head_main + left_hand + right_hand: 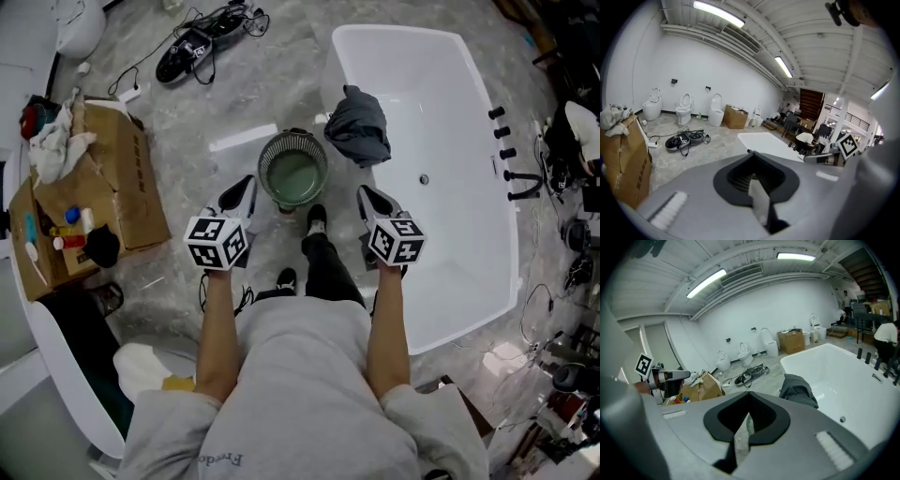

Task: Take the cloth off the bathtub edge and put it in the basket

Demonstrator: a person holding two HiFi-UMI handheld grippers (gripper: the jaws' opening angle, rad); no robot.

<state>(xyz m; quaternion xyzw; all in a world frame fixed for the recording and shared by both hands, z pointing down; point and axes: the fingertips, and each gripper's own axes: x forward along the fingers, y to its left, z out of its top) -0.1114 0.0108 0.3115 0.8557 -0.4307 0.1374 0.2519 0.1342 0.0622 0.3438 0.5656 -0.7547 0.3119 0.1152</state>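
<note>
1. A dark grey crumpled cloth [358, 127] is seen bunched up on the left edge of a big white bathtub [459, 103]. It is in the upper middle of the head view.
2. A round green wire basket [266, 161] is set on the grey stone floor [178, 122]. It is found just to the left of the cloth, close to the bathtub edge.
3. The left claw [246, 184] is held at the lower left of the basket. Its two jaws are pressed together, and nothing is held in them.
4. The right claw [366, 194] is held below the cloth in the picture, close to the left edge of the bathtub. Its jaws are closed tight too, and nothing is gripped.
5. Both claws are kept apart from the cloth, and the basket is seen between them, a little higher in the frame.
6. In the right gripper view, the cloth is seen in the middle right, hanging over the bathtub edge, above the closed jaws.
7. A brown cardboard box [117, 178] with things piled on it is seen at the left of the head view.
8. A black bundle of cables [202, 42] is laid on the floor at the upper left.
9. Small black taps [506, 155] are fixed along the right edge of the bathtub.
</note>
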